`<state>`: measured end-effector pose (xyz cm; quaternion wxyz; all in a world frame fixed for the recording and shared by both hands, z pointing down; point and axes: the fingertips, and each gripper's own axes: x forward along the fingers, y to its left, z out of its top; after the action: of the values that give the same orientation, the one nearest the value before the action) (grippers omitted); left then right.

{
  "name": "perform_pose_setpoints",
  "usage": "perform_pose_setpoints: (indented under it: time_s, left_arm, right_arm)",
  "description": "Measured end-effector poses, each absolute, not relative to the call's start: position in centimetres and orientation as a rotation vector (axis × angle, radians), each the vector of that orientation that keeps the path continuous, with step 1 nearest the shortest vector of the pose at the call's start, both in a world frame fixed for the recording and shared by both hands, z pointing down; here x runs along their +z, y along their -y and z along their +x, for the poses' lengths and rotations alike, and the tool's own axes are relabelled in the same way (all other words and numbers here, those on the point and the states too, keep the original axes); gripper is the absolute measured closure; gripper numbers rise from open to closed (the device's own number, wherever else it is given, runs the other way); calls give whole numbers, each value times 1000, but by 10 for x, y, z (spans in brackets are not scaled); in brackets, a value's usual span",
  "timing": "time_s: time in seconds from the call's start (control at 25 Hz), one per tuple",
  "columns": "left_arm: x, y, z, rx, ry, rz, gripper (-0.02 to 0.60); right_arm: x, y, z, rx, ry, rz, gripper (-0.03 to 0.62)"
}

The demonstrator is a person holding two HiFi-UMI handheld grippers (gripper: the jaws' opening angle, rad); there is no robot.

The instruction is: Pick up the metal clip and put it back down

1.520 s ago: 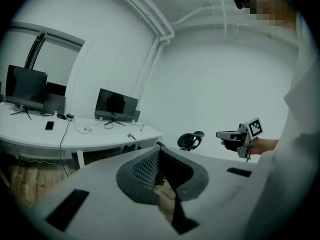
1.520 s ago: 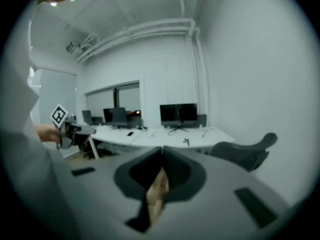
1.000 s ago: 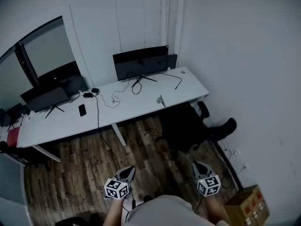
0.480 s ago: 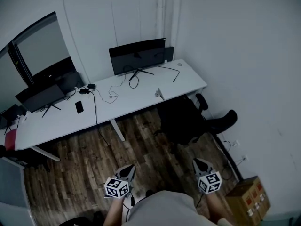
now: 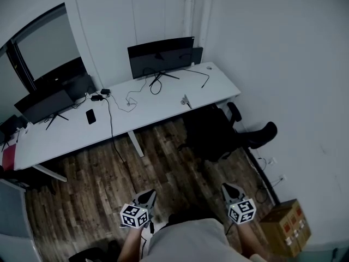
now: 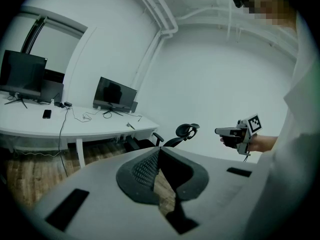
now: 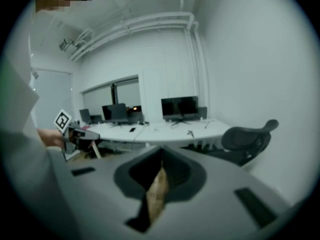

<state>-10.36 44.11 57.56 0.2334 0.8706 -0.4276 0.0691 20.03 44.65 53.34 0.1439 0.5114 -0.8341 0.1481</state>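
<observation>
Head view, person standing on wood floor (image 5: 98, 184), both grippers held low in front of the body.

- Left gripper (image 5: 148, 195): jaws closed, pads meeting at the tip. Nothing is between them. Only floor shows through the slot below the tips in the left gripper view.
- Right gripper (image 5: 227, 190): same state in the right gripper view. The tips are together, it holds nothing, and floor shows through the slot beneath.
- The 2 grippers are apart from each other and point toward 12 o'clock, at the white desk (image 5: 163, 113). Both are well apart from the desk.

Metal clip (image 5: 186, 100):
- It lies on the desk top at 12 o'clock from the person, near the front edge of the desk's right-hand half.
- It looks small and pale silver-grey, a short wedge with a thin arm angled off it. Finer detail is too small to make out.
- It lies apart from everything else on the desk, with bare white surface around it.

Around the clip:
- Black monitor (image 5: 161, 58) at 11 o'clock from it, at the back of the desk.
- Dark phone (image 5: 90, 116) at 9 o'clock from it, lying flat on the left half.
- Black office chair (image 5: 215, 138) at 5 o'clock from it, pushed up to the desk edge.
- Cardboard box (image 5: 283, 231) at 3 o'clock from the person, against the wall.
</observation>
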Motion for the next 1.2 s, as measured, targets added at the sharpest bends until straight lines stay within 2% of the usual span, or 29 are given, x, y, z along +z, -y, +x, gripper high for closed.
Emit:
perform_pose_setpoints:
  time_s: [0.48, 1.2]
  left_arm:
    - [580, -416, -111, 192, 1182, 2375, 548]
    - [580, -289, -92, 245, 1208, 2340, 548]
  right_arm:
    - [542, -415, 196, 446, 2404, 1512, 559]
    - [549, -272, 210, 503, 2430, 1488, 559]
